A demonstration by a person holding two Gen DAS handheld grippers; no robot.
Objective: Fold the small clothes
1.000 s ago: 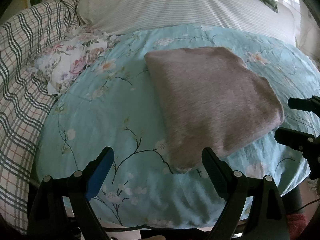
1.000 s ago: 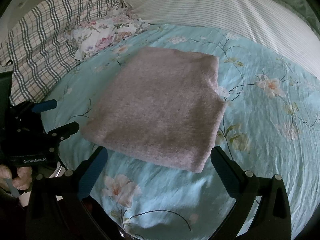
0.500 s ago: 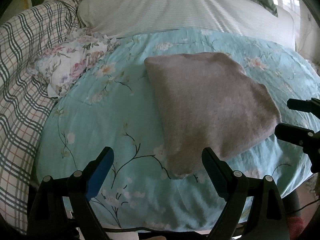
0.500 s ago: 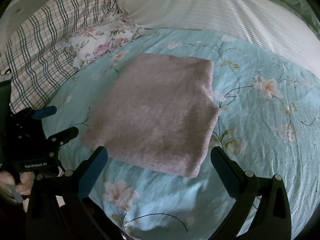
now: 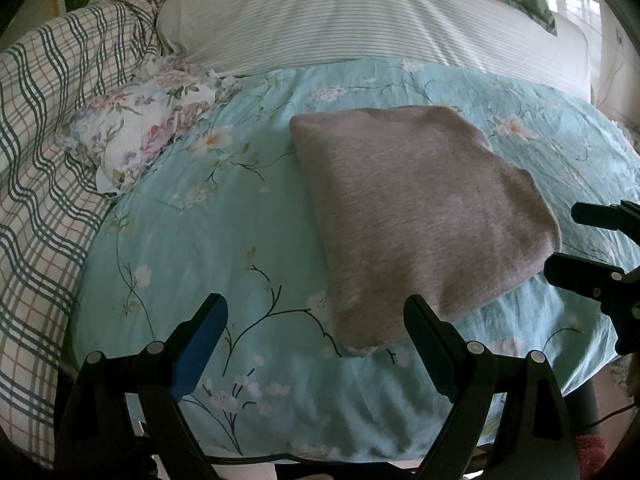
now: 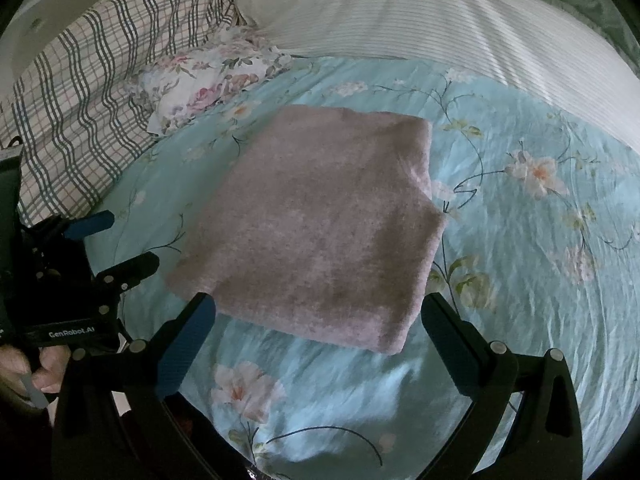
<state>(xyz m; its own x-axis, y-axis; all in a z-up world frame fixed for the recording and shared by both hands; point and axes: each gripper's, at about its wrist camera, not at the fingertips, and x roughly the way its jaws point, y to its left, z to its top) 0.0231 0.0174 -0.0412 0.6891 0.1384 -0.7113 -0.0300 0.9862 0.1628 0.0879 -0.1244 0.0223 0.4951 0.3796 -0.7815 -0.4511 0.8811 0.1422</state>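
A pinkish-grey garment [image 5: 420, 208] lies folded into a thick rectangle on the light blue floral bedsheet [image 5: 208, 240]; it also shows in the right wrist view [image 6: 320, 224]. My left gripper [image 5: 316, 332] is open and empty, just short of the garment's near left corner. My right gripper [image 6: 320, 332] is open and empty, at the garment's near edge without touching it. Each gripper shows in the other's view: the right one [image 5: 576, 244] at the right edge, the left one [image 6: 116, 240] at the left edge.
A crumpled floral cloth [image 5: 140, 132] lies at the far left of the sheet. A plaid blanket [image 5: 48, 140] is bunched along the left. A striped white pillow [image 5: 360, 16] lies across the back. The bed's front edge is just below the grippers.
Both grippers have drawn back a little from the folded garment, which sits lower and smaller in view. Both stay open. The garment has not moved.
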